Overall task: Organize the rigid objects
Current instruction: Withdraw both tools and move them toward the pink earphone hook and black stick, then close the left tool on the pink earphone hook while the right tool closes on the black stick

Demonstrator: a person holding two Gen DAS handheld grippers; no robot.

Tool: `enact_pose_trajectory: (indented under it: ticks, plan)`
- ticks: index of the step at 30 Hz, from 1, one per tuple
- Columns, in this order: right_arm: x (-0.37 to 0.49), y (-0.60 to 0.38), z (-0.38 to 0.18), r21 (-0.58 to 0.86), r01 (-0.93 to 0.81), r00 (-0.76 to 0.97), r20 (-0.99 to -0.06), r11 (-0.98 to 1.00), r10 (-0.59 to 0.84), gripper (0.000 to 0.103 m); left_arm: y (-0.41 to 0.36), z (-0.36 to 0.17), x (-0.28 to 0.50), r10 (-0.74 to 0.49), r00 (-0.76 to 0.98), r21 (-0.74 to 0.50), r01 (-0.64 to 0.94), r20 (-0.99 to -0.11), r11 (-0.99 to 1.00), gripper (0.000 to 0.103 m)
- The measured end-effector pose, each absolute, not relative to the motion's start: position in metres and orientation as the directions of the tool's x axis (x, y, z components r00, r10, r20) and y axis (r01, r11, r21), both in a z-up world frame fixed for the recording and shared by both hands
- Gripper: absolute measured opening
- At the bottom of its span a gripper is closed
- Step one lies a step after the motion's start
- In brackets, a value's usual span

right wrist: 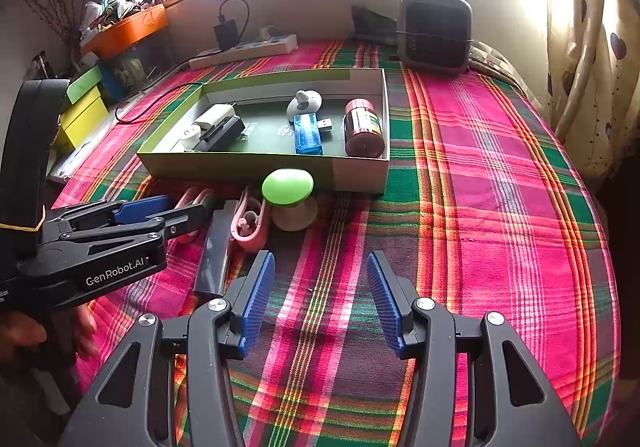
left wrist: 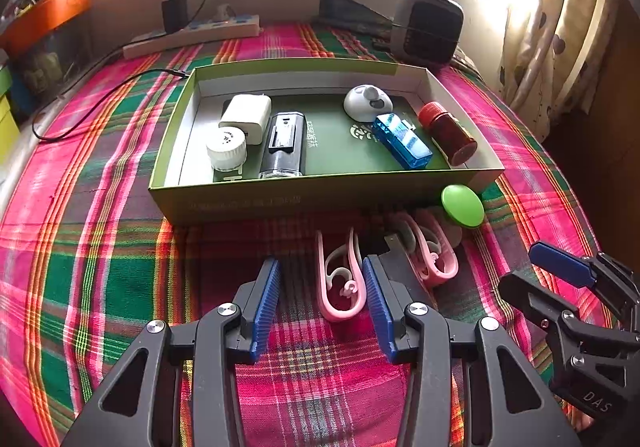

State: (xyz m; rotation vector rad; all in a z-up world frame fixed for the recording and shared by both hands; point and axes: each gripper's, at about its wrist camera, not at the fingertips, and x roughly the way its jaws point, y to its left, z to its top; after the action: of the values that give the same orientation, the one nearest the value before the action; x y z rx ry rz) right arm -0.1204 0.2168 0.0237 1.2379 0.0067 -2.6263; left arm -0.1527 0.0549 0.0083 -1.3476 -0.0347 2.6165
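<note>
**A:** See the left gripper [left wrist: 320, 287]? Its jaws stand spread with nothing pinched, the blue pads hanging over the plaid cloth [left wrist: 100, 267]. A pink clip [left wrist: 340, 279] lies on the cloth just ahead, close by the right-hand pad.

**B:** And the right gripper [right wrist: 320, 299]?

**A:** Spread too, and empty, only bare cloth between the pads. It sits to the right of the other one.

**B:** What's left to sort?

**A:** Near side of the green box [left wrist: 248, 195], on the cloth: that pink clip, a second pink clip [left wrist: 436, 263] to its right, a dark flat strip [right wrist: 216, 247] between them, and a green-capped piece [right wrist: 288, 187] touching or nearly touching the box wall. Already in the box: a white charger [left wrist: 248, 115], a white cap [left wrist: 226, 147], a black device [left wrist: 284, 145], a grey-white dome [left wrist: 366, 103], a blue USB stick [left wrist: 402, 141] and a red bottle [left wrist: 448, 131].

**B:** So how should the left one go about it?

**A:** I'd say shift slightly right so the clip sits centred, drop the pads either side of its long arms, and close across the narrow width. It looks thin and springy, so a grip near the closed loop should keep it from twisting out. Then lift clear of the box wall before moving far, toward the bare green floor mid-box.
</note>
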Motion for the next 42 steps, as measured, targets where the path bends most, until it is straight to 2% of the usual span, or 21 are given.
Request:
enact_pose_trajectory:
  ticks: [13,20,35,42]
  plan:
    - [-0.12,0.209,0.023,0.095,0.234,-0.606,-0.764,-0.967,-0.222,0.049,0.048,0.008,-0.152,0.195,-0.574,-0.124,-0.16,-0.796,-0.979,0.034]
    - [-0.119,0.202,0.023,0.091,0.246,-0.599,-0.769,-0.965,-0.225,0.049,0.04,0.007,-0.151,0.198,-0.574,-0.138,-0.147,-0.794,-0.979,0.023]
    - [-0.121,0.163,0.017,0.117,0.334,-0.551,-0.781,-0.935,-0.295,0.049,0.014,0.008,-0.144,0.179,-0.584,-0.143,-0.108,-0.792,-0.984,0.023]
    - [-0.125,0.148,0.008,0.089,0.35,-0.532,-0.8,-0.932,-0.276,0.049,0.006,0.006,-0.141,0.181,-0.591,-0.148,-0.104,-0.786,-0.984,0.024]
